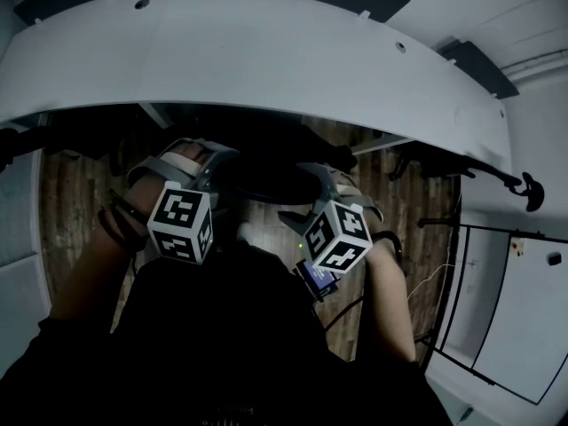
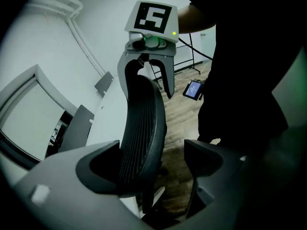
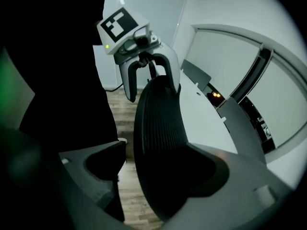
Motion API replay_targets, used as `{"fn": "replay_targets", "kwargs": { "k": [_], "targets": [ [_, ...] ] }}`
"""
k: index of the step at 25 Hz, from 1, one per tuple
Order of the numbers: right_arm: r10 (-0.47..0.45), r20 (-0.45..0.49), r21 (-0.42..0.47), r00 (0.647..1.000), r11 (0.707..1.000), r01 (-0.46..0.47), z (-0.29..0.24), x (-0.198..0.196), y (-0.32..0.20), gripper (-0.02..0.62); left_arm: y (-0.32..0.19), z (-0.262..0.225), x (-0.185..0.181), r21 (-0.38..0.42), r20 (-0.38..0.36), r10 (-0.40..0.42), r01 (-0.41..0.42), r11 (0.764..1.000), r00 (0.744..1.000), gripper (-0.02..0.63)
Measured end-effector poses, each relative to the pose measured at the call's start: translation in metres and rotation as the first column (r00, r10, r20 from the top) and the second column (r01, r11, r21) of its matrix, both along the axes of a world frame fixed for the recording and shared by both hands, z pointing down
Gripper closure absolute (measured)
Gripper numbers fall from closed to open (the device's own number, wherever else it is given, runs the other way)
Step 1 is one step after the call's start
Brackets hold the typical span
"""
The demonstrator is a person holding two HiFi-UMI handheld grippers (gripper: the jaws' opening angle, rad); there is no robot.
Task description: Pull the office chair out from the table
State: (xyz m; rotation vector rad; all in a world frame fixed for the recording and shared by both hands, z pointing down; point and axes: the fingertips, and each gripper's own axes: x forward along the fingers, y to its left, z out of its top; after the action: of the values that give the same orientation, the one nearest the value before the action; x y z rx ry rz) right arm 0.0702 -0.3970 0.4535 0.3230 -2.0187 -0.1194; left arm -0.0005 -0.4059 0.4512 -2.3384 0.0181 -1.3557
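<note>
The office chair (image 2: 141, 138) is black, with a tall, ribbed backrest that stands upright and narrows to a rounded top edge. It sits close against the inner curve of the white, crescent-shaped table (image 1: 266, 60). Its seat seems tucked beneath the tabletop, though the shadow there hides it.

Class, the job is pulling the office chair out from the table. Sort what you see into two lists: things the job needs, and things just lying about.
Needed for the job:
office chair; table; left gripper and right gripper, both open, astride the chair's top.

Just lying about:
small lit screen; black stand.
</note>
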Motion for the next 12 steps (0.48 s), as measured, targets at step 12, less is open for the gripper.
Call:
{"fn": "replay_targets", "kwargs": {
  "k": [12],
  "targets": [
    [-0.051, -0.190, 0.061, 0.980, 0.996, 0.063, 0.039, 0.013, -0.023, 0.219, -0.014, 0.006, 0.026, 0.076, 0.012, 0.018, -0.019, 0.997, 1.000, 0.206]
  ]
}}
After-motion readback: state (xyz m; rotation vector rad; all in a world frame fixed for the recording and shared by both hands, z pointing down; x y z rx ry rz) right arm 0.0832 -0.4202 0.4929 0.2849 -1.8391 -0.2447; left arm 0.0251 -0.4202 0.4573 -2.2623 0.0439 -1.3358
